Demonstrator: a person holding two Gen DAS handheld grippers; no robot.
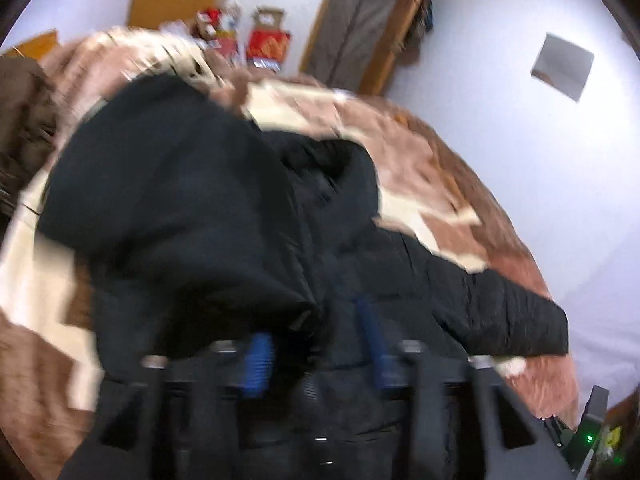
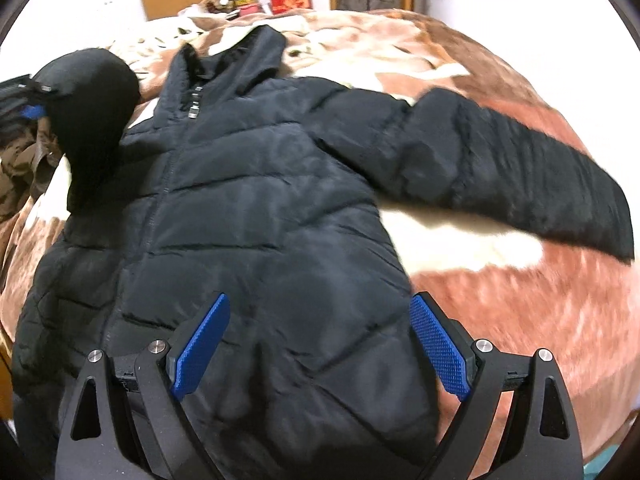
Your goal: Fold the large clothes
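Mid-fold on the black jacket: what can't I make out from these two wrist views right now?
- Left gripper grip: left wrist view is motion-blurred and jacket fabric covers the pads, so what it pinches is unclear.
- Left sleeve: bunched and lifted in the right wrist view, cuff hidden.
- Hem: cut off by the bottom edge and the right gripper.
- Blanket under the jacket: hidden.

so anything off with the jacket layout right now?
Yes: the jacket is lopsided. One sleeve lies stretched out across the blanket, while the other sleeve is bunched up, lifted by the left gripper. Right gripper is open, holding nothing.
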